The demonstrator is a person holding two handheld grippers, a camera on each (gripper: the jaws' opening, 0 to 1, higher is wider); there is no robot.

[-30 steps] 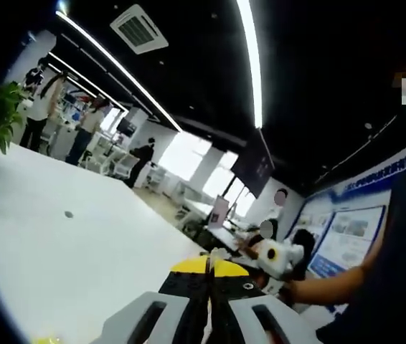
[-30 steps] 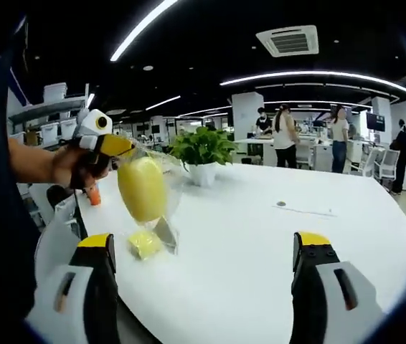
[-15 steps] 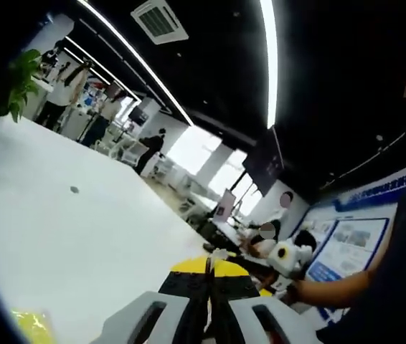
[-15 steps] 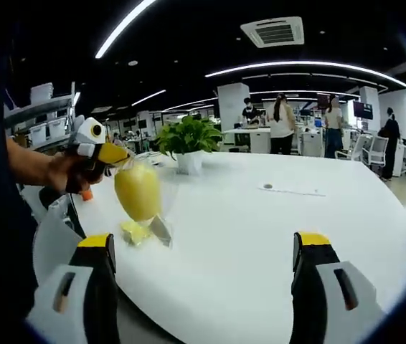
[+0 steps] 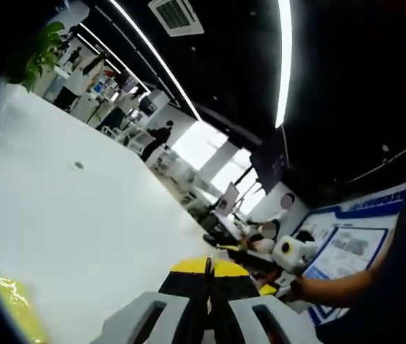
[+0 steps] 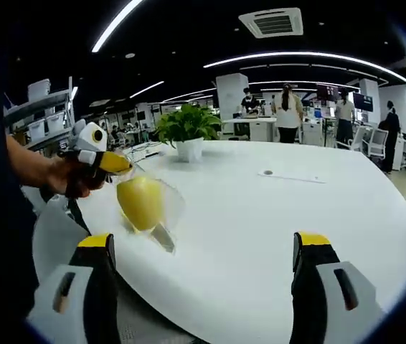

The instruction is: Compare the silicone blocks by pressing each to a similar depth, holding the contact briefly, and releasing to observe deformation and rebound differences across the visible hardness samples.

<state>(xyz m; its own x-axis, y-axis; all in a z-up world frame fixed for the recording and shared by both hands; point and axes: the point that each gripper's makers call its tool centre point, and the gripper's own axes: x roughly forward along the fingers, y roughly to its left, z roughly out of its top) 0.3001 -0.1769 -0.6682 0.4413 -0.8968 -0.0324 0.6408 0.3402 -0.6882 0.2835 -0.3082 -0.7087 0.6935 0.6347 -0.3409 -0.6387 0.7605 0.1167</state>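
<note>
Pressing not begun, judging by the layout. Left gripper (image 6: 120,166), jaws clenched on a clear plastic bag holding a yellow silicone block (image 6: 140,201), hangs it above the white table (image 6: 275,229). Right gripper (image 6: 203,247) released, jaws wide apart, holding nothing. All samples remain untested.

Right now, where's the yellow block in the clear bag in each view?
Left gripper view: a yellow edge of the bagged block at the lower left, over the white table.
Right gripper view: the block hangs left of centre from the left tool.
Shared landmark: the potted plant.
</note>
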